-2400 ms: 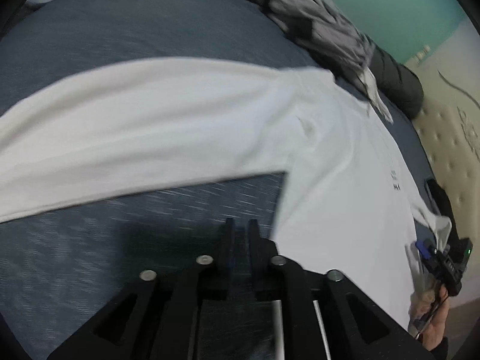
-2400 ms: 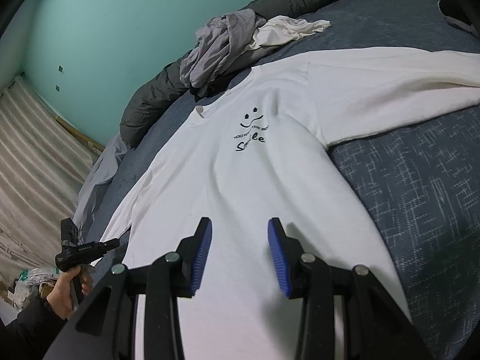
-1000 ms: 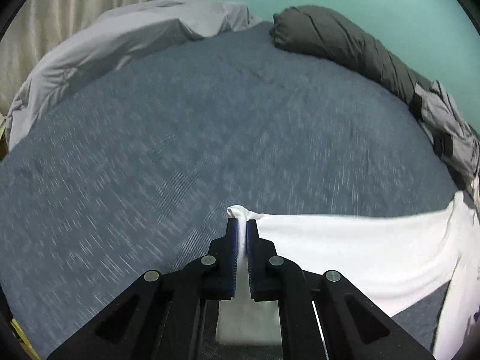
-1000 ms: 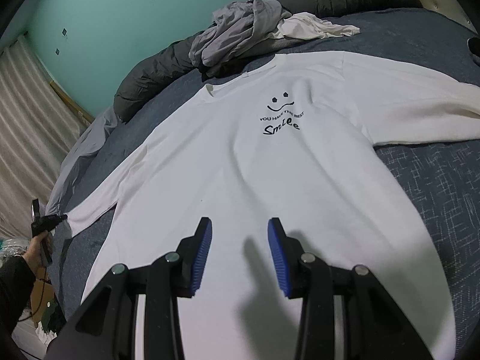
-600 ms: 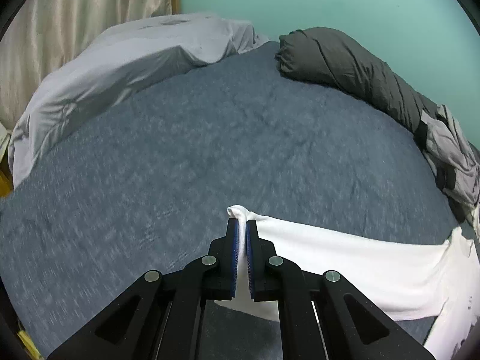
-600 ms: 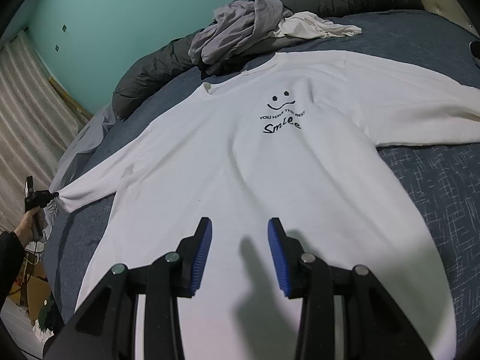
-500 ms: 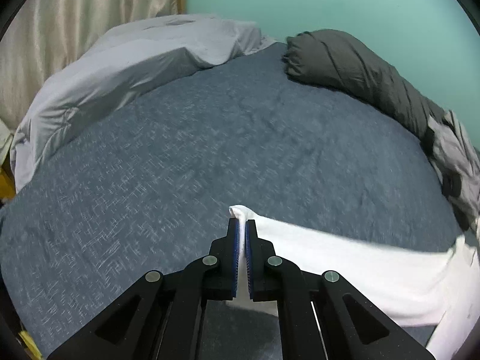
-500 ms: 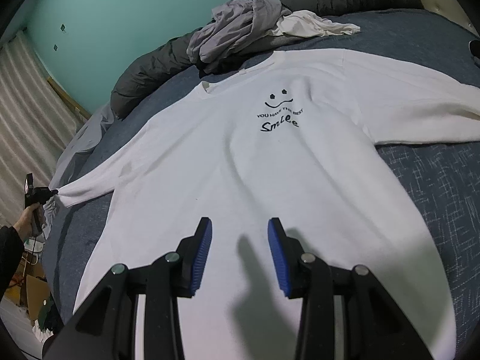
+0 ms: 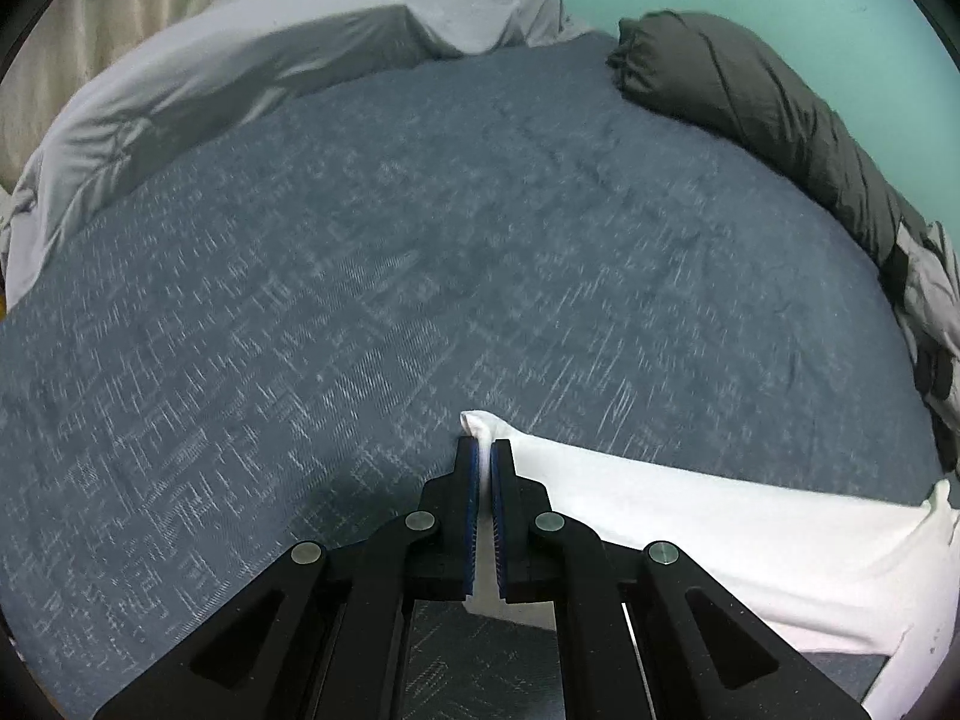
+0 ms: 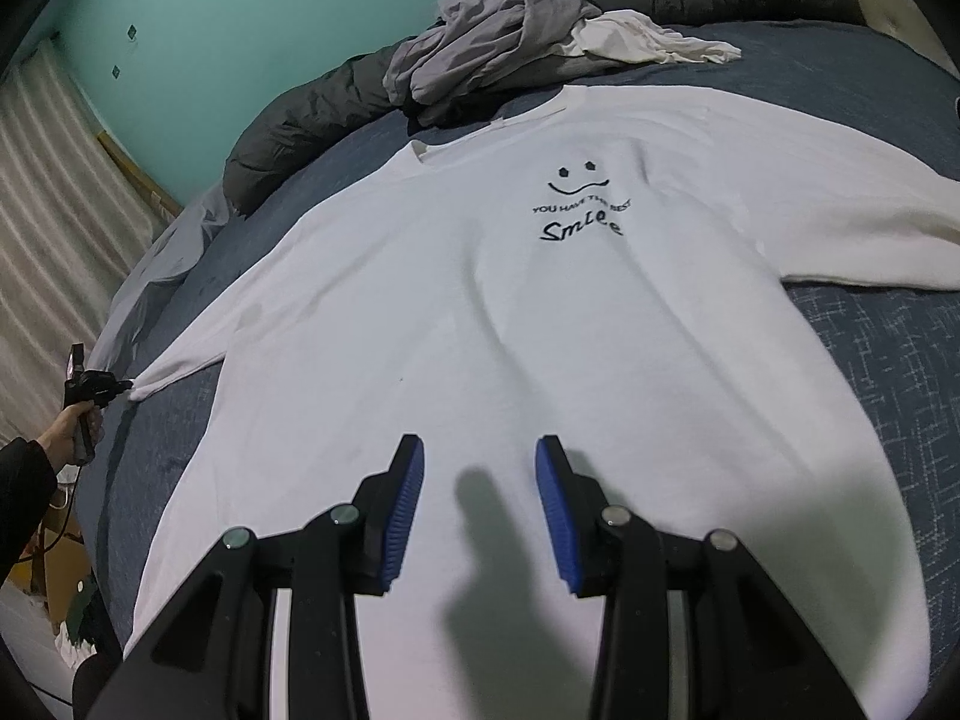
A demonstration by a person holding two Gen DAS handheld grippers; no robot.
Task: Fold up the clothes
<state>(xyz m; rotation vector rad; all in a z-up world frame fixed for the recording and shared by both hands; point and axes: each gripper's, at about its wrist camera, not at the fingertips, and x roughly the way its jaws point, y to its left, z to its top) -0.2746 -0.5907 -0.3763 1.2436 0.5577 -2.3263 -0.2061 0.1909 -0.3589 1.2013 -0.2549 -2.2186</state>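
While the shirt (image 10: 480, 330) lies flat, face up on the bed (image 9: 300, 300), no fold exists yet: left claw (image 9: 485, 450) clamps the cuff (image 9: 480, 423) at nine o'clock; right claw (image 10: 480, 468) hovers apart over the hem.

Left hand-held gripper (image 9: 485, 450): moved from beside the shirt body out to the sleeve cuff (image 9: 480, 423), now clamped. Sleeve (image 10: 198, 348): formerly slack beside the white shirt (image 10: 510, 330), now drawn out straight across the bed (image 9: 360, 270).
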